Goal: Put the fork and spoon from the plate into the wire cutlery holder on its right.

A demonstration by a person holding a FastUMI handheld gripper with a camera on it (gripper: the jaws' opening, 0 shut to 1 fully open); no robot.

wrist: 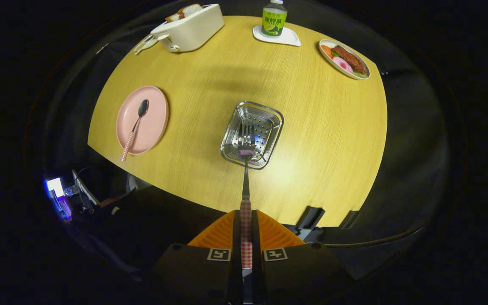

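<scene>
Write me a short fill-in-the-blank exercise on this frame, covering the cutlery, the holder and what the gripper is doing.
1. The gripper is shut on the handle of the ____.
2. The fork has its prongs over the wire ____, which stands on the table.
3. The spoon lies on the pink ____.
4. Beyond the holder, a green-labelled ____ stands on a white coaster.

Missing words: fork; holder; plate; bottle
</scene>
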